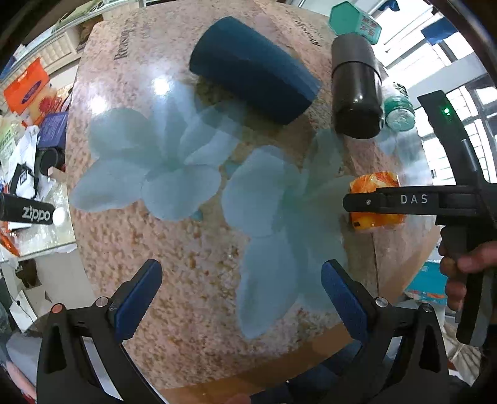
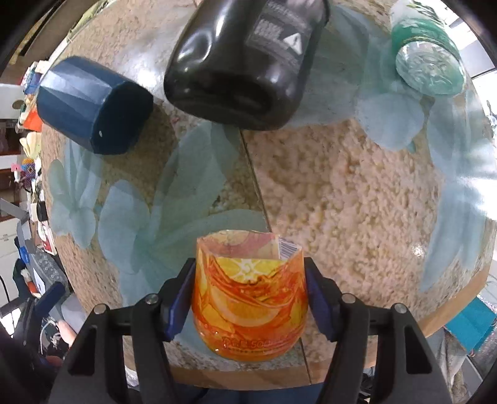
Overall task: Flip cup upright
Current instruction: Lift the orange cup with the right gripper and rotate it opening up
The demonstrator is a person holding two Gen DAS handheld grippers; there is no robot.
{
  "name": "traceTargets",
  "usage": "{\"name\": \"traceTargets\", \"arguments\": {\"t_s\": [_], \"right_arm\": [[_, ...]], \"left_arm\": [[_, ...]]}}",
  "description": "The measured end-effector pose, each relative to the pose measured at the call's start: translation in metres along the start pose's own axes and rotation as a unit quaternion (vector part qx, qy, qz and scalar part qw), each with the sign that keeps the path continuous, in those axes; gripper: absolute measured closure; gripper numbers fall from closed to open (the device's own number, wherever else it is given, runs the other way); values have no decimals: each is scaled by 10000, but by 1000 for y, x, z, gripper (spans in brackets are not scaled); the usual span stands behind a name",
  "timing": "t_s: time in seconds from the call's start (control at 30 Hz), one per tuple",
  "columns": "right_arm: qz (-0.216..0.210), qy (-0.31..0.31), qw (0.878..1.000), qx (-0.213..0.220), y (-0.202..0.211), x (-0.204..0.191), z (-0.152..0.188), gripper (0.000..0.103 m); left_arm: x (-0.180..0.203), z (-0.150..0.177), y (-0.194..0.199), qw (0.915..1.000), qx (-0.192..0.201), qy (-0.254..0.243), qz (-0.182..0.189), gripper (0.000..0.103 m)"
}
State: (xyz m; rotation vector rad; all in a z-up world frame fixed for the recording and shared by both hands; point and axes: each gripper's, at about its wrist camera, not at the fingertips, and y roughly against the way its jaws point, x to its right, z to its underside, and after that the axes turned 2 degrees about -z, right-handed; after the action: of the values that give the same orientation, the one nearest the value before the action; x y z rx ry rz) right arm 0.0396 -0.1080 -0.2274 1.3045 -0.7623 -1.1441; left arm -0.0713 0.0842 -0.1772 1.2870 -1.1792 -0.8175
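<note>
The right gripper (image 2: 250, 298) is clamped on the orange cup (image 2: 248, 298). Its blue pads (image 2: 178, 306) press in on both sides, at about 6 o'clock in the right wrist view. The cup has citrus slices printed on it, and its open mouth faces away from the camera with the rounded bottom toward the lens. Can't tell if it's touching the table (image 2: 341, 202) or held just above it.

From the left wrist view, the same orange cup (image 1: 374, 183) sits at roughly 3 o'clock, mostly hidden behind the black arm of the right gripper (image 1: 366, 202).

The left gripper (image 1: 240, 298) is wide open with nothing between its pads, hanging over the table (image 1: 186, 295) at 6 o'clock.

Other stuff on the flower-print table:
- A dark blue faceted cup (image 1: 253, 70) lying on its side at 12 o'clock.
- A black bottle (image 1: 355, 85) also lying down, just beside the blue cup at about 1 o'clock.
- A green-labelled clear bottle (image 1: 399, 108) right next to the black one.
- A teal box (image 1: 354, 20) behind those, near the far edge.
</note>
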Motion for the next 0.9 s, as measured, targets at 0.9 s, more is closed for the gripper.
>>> {"name": "traceTargets", "arguments": {"t_s": [0.9], "right_arm": [[128, 1856, 8962, 4028, 28, 48, 94, 39]], "left_arm": [[77, -5, -14, 9958, -459, -709, -360, 0]]}}
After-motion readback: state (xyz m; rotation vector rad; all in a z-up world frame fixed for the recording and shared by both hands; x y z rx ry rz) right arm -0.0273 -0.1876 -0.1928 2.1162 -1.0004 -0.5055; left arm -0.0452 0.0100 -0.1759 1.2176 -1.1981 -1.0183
